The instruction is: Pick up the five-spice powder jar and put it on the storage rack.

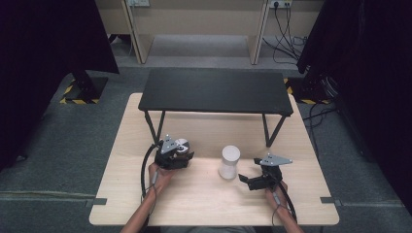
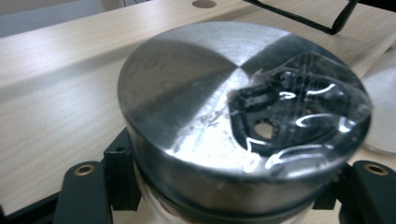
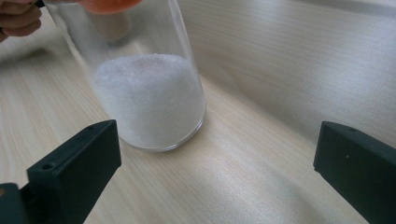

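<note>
A round brushed-metal lid [image 2: 196,93] with a clear plastic flap on one side sits between the jaws of my left gripper [image 2: 229,196], which is shut on it. In the high view this gripper [image 1: 174,156] rests on the table's left half, the silver lid [image 1: 182,144] at its tip. A clear glass jar [image 1: 229,161] partly filled with white powder stands upright at the table's middle. My right gripper [image 1: 253,181] lies just right of it, open and holding nothing. In the right gripper view the jar [image 3: 149,98] stands ahead and left of the wide-apart jaws of that gripper [image 3: 215,163].
A low black stand [image 1: 216,90] on thin legs covers the far half of the wooden table [image 1: 209,206]. One of its legs [image 2: 303,16] crosses the left gripper view. Fingers of a hand [image 3: 16,18] show beyond the jar. Dark curtains hang at both sides.
</note>
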{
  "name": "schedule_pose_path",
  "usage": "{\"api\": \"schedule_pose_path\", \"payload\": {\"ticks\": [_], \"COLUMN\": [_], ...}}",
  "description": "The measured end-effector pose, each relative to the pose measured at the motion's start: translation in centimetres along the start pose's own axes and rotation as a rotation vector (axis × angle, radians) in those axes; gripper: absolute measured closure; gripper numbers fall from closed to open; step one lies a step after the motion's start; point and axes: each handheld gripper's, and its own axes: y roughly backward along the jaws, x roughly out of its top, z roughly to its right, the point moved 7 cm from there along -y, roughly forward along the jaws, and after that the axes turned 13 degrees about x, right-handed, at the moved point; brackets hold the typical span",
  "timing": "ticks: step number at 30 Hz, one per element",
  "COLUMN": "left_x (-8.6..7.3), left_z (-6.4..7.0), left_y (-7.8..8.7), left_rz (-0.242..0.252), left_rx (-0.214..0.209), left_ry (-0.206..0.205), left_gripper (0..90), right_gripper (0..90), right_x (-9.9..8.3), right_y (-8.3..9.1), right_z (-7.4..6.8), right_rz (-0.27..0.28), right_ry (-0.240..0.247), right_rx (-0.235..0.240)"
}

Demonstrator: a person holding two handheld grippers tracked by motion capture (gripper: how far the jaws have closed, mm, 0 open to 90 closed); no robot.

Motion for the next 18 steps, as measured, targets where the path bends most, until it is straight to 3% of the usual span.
{"api": "schedule_pose_path", "payload": {"ticks": [5, 18], "left_x": [1.6, 5.3], "left_z": [0.1, 0.2], "left_y": [0.7, 2.6], "left_rz": [-0.003, -0.006], "left_rx": [-0.026, -0.091], "left_ry": [-0.033, -0.071], "left_gripper": [30.4, 30.4], "right_gripper": [0.8, 0.8], "right_x": [0.0, 0.0], "right_y": [0.0, 0.0], "right_z": [0.0, 0.0], "right_rz": [0.0, -0.002], "right_ry": [0.0, 0.002], "right_rx": [0.001, 0.002]}}
